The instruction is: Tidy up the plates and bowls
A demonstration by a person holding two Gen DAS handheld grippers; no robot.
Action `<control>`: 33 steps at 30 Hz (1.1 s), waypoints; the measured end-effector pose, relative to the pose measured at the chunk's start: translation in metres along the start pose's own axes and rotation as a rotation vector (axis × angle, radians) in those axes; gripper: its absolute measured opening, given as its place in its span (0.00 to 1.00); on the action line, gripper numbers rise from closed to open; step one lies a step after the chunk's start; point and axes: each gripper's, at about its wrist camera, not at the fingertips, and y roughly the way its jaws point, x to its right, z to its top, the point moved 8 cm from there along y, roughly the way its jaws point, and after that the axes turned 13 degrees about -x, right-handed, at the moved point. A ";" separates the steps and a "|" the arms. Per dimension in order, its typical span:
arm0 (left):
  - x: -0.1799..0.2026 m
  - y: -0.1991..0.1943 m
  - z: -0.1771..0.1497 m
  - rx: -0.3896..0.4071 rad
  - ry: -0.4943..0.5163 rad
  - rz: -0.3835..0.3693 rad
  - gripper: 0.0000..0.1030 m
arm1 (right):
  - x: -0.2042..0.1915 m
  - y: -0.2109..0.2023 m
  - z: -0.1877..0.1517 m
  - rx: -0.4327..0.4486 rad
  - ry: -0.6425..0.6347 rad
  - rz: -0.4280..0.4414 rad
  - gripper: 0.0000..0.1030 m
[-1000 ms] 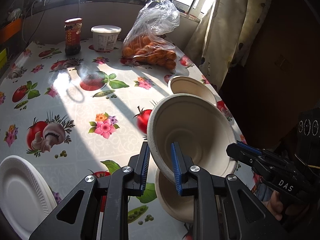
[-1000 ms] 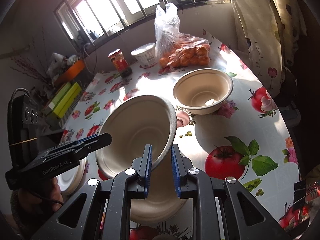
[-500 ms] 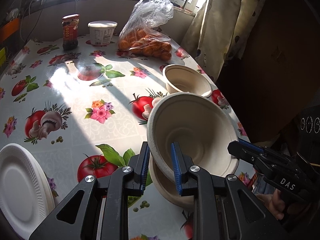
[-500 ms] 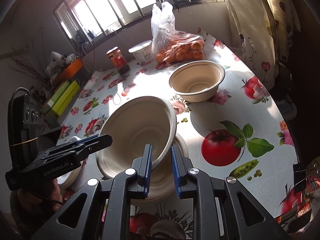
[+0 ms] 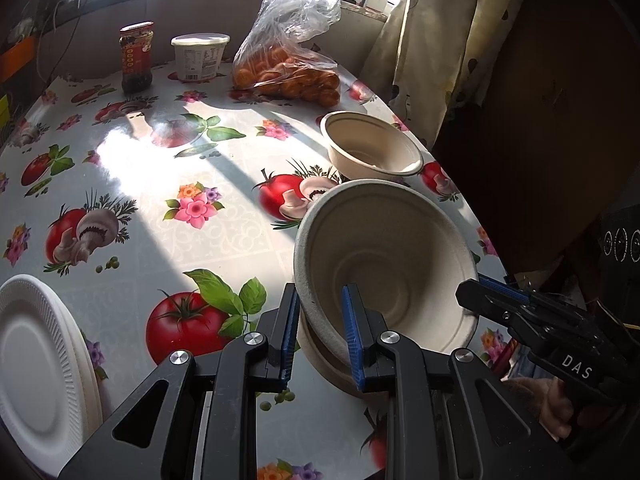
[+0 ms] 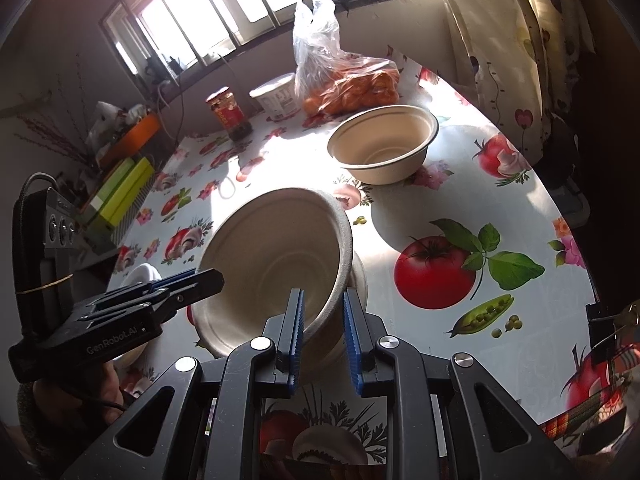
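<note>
A beige paper bowl point(image 5: 384, 264) is held tilted between both grippers, just above a second beige bowl point(image 5: 320, 356) on the table. My left gripper point(image 5: 320, 324) is shut on its near rim. My right gripper point(image 6: 323, 316) is shut on the opposite rim of the same bowl point(image 6: 276, 256). The lower bowl's rim point(image 6: 360, 276) shows under it. A third beige bowl point(image 5: 370, 150) stands farther back near the table's right edge and also shows in the right wrist view point(image 6: 384, 142). White foam plates point(image 5: 36, 356) lie stacked at the near left.
A bag of oranges point(image 5: 292, 68), a white tub point(image 5: 200, 56) and a sauce jar point(image 5: 136, 58) stand at the back by the window. A curtain point(image 5: 432, 48) hangs at the right. The tablecloth point(image 5: 160, 184) is sunlit; the table's right edge is close to the bowls.
Both grippers have carried the held bowl lower, so it now sits closer onto the bowl beneath. The cameras have drawn back a little from the far bowl.
</note>
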 end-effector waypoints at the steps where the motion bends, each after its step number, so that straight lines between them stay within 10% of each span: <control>1: 0.000 0.000 0.000 -0.002 0.000 0.000 0.22 | 0.000 0.000 -0.001 -0.001 0.000 0.000 0.20; 33: 0.003 0.010 -0.006 -0.014 0.007 0.045 0.22 | 0.004 0.008 -0.009 -0.012 -0.008 -0.027 0.20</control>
